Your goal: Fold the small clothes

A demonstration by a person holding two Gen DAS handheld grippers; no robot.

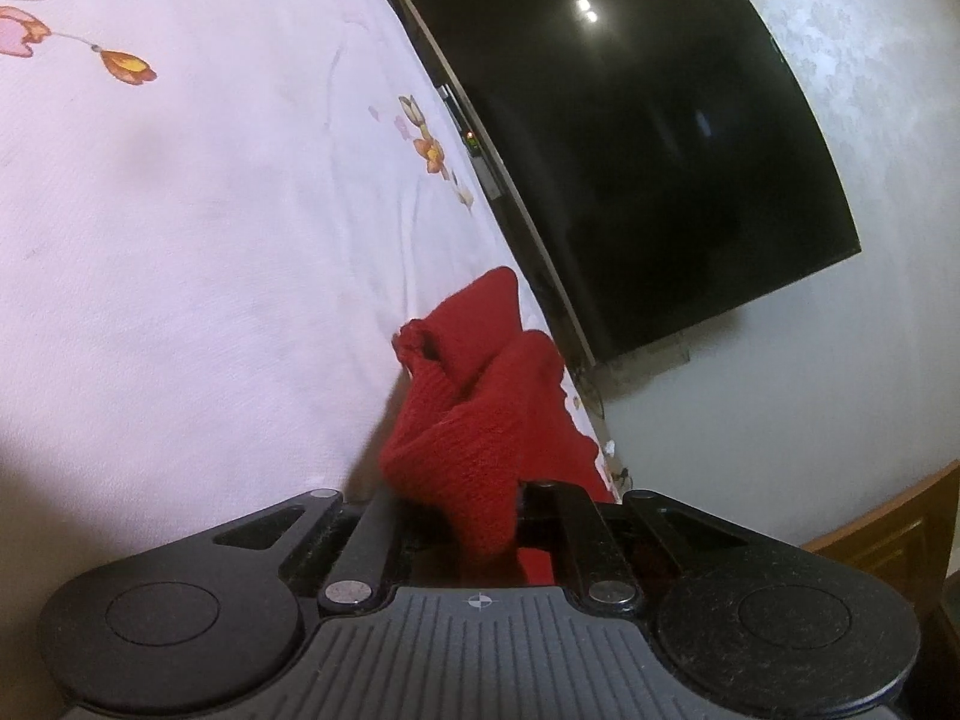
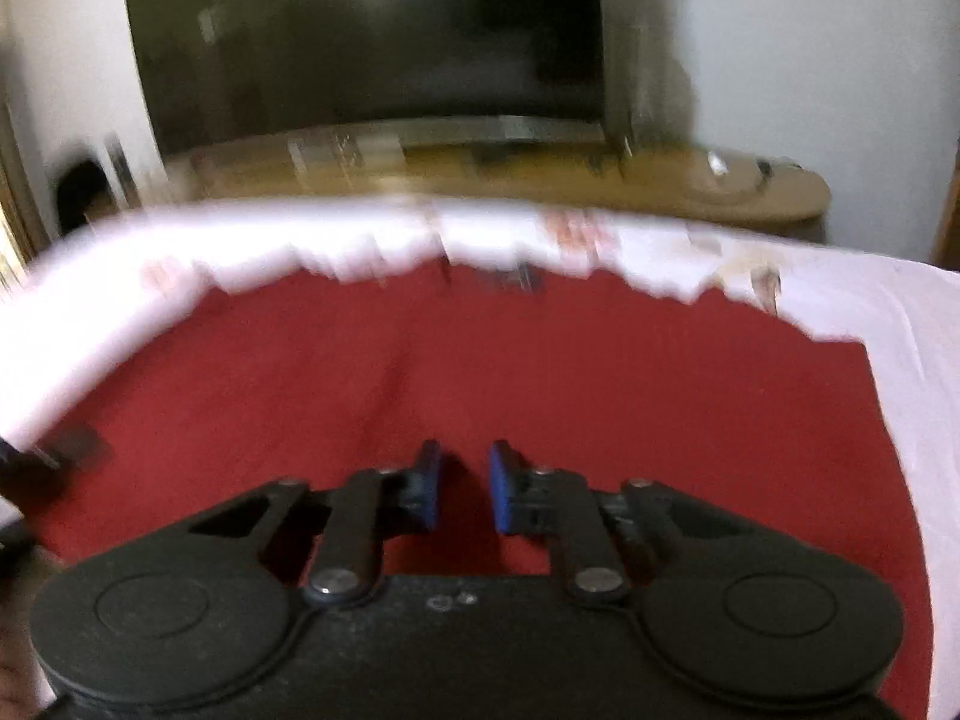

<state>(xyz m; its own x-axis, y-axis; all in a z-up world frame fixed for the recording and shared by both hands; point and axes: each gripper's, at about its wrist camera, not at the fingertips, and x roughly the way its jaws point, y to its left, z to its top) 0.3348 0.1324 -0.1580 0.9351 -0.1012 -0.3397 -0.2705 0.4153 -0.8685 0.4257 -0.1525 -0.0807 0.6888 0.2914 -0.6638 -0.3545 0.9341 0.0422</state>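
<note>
Red knit cloth on the bed, near its far edge

The bed sheet [image 1: 180,240] holds a red knit cloth [image 2: 480,372] – soft, ribbed, spread wide but bunched at one corner. The left gripper [image 1: 474,516] is clamped on that bunch. The right gripper [image 2: 462,492] has a small gap, gripping nothing. A tug could slip the cloth off the edge – it sits close.

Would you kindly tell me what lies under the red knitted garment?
The red knitted garment lies on a white floral bedsheet; whatever sits directly beneath its middle is covered.
</note>
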